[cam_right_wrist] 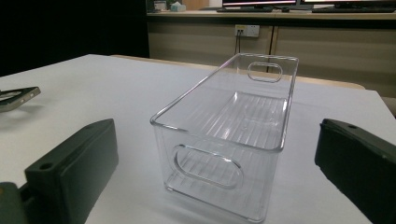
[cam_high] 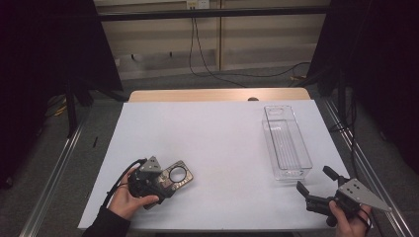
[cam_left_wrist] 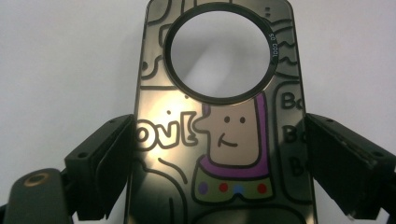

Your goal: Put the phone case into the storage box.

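At the left, a flat, glossy phone case (cam_left_wrist: 219, 140) with cartoon drawings and a round cut-out, lying on the white surface (cam_high: 222, 143), is being straddled by the left gripper (cam_high: 165, 186), fingers (cam_left_wrist: 100, 163) spread beside its edges, seemingly for pickup. At the right, the clear plastic bin (cam_high: 286, 143) is being faced by the right gripper (cam_high: 314, 183), fingers (cam_right_wrist: 74, 163) spread, empty.

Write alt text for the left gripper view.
A phone case with a cartoon figure and a round hole lies on the white table, between the left tongs, whose black jaws flank its sides.
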`<state>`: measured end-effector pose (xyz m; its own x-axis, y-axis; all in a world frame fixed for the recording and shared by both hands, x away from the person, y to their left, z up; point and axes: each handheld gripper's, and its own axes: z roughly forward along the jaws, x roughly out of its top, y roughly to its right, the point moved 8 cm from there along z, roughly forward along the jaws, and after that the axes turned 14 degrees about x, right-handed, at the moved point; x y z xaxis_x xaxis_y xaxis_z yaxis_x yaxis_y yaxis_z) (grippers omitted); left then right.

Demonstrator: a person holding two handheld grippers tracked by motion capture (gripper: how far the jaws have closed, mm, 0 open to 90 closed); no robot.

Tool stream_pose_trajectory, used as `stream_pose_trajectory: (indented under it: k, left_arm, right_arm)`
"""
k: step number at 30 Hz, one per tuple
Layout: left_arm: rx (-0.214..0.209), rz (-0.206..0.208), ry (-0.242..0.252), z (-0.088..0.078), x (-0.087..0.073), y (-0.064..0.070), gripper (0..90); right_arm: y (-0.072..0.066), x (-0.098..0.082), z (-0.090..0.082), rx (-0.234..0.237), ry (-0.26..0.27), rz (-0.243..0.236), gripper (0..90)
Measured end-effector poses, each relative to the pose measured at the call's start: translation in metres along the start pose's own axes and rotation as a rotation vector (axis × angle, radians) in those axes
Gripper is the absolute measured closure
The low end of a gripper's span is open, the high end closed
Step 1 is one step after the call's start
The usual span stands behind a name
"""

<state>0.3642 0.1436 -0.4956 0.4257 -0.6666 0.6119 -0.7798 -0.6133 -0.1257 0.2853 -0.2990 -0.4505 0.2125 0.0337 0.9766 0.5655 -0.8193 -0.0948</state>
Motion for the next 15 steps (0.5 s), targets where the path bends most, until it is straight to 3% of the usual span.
stream_pose_trajectory:
  k: [15]
  left_arm:
    - [0.030,-0.051,0.136,-0.013,0.012,-0.004,12.3]
  right_arm:
    - [0.000,0.000,0.000,0.002,0.002,0.002,0.0]
